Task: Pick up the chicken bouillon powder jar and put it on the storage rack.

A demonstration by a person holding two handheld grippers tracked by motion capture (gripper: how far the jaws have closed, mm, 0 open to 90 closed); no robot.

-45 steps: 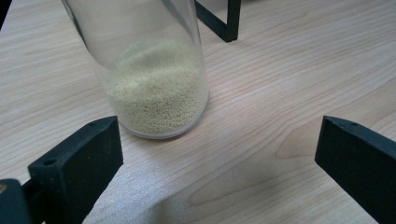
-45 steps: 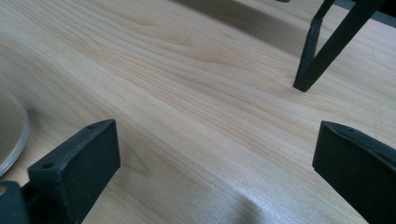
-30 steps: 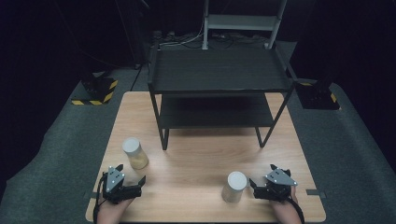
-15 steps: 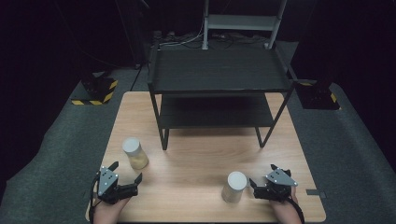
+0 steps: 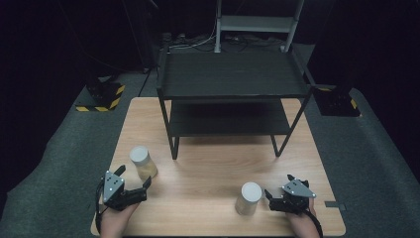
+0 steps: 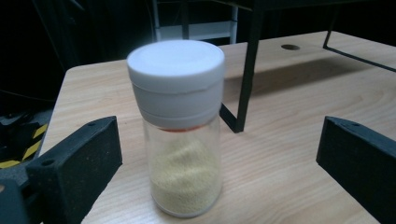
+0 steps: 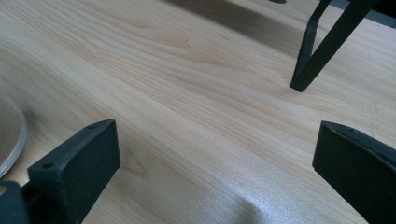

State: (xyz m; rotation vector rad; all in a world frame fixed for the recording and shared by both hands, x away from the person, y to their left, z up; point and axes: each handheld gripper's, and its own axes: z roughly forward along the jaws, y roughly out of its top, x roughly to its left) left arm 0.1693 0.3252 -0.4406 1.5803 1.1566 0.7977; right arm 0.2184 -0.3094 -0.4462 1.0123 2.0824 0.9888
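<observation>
Jars on the table (image 5: 208,163) number two, both upright with white caps. The left jar (image 5: 142,161) stands at the near-left, just beyond the left gripper (image 5: 132,181). The right jar (image 5: 248,198) stands at near centre-right, just left of the right gripper (image 5: 269,197).

Left gripper: jaws spread wide, holding nothing. In the left gripper view the left jar (image 6: 180,126) stands straight ahead between the two jaws, closer to the left jaw, touching neither. Its long axis is vertical, square to the jaws' line of closure. Contents are pale yellow granules filling the lower part of the glass. Judgement: the coming move is a short advance forward, then a close on the glass body below the cap; the left hand is plainly the nearer one for this jar.

Right gripper: jaws likewise spread wide and empty. In the right gripper view they point across bare wood toward a rack leg (image 7: 306,56); only a curved edge at the far left of that view, probably the right jar's base (image 7: 8,135), shows, so that jar lies off to the side of the jaws, not between them.

One black two-tier rack (image 5: 233,79) stands on the far half of the table, both shelves bare. Two jars, two grippers, one rack, one table.

Risk, as judged: an off-centre close could tip the tall, narrow jar.
</observation>
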